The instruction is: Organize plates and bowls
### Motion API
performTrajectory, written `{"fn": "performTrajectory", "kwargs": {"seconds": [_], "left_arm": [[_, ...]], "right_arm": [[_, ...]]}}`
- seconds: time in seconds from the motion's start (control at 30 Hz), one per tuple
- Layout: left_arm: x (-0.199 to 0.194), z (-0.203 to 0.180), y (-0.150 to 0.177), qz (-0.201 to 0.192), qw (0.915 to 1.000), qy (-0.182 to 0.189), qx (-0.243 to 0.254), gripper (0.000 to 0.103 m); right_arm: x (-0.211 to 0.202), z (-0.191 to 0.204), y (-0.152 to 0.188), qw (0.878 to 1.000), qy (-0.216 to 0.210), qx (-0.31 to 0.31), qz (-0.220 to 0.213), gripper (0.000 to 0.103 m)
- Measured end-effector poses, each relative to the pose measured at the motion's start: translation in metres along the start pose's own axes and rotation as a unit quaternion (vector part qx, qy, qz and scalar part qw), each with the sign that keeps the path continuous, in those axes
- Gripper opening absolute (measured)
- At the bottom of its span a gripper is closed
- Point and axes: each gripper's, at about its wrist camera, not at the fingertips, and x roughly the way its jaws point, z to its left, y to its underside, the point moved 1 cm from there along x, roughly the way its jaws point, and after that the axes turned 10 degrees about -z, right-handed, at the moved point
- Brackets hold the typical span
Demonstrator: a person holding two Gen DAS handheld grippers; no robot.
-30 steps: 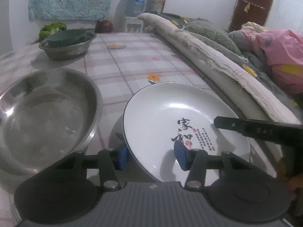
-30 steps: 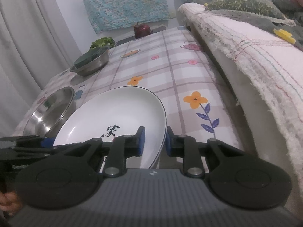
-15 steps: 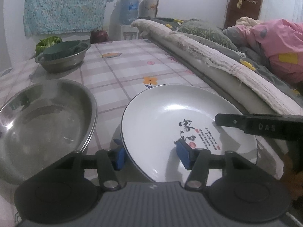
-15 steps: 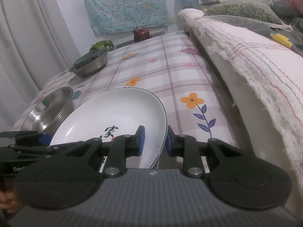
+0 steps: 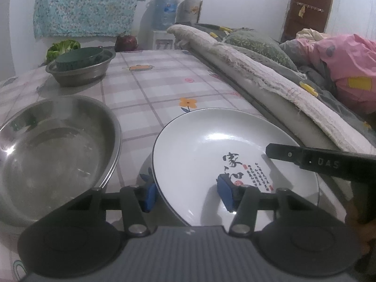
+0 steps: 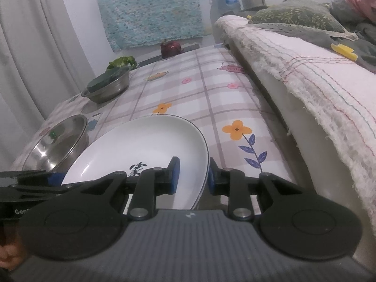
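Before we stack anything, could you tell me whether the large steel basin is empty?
Empty: the large steel basin shows only bare, scuffed metal inside.

One white round ceramic plate with black calligraphy (image 5: 211,150) sits on the table. Two round stainless steel bowls are there: a large empty one (image 5: 54,150) nearest the cameras and a smaller one (image 5: 80,72) farther back (a single dark green round dish (image 5: 78,57) rests inside it). One head of green leafy vegetable (image 5: 62,48) and one dark red round vegetable (image 5: 126,43) lie at the far edge. Two black two-finger grippers with blue pads appear, one left (image 5: 185,193) and one right (image 6: 192,177).
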Motion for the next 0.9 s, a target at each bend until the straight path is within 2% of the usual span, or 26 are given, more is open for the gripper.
{"fn": "performTrajectory", "kwargs": {"seconds": [0.53,0.9], "left_arm": [[-0.008,0.003,-0.016,-0.024,0.9996,0.004,-0.012,0.053],[-0.021,0.014,-0.034,-0.05,0.9982,-0.004,-0.032,0.053]], "right_arm": [[-0.004,0.004,-0.014,1.0,0.002,0.002,-0.016,0.024],[-0.004,0.018,-0.037,0.999,-0.01,0.001,-0.03,0.024]]}}
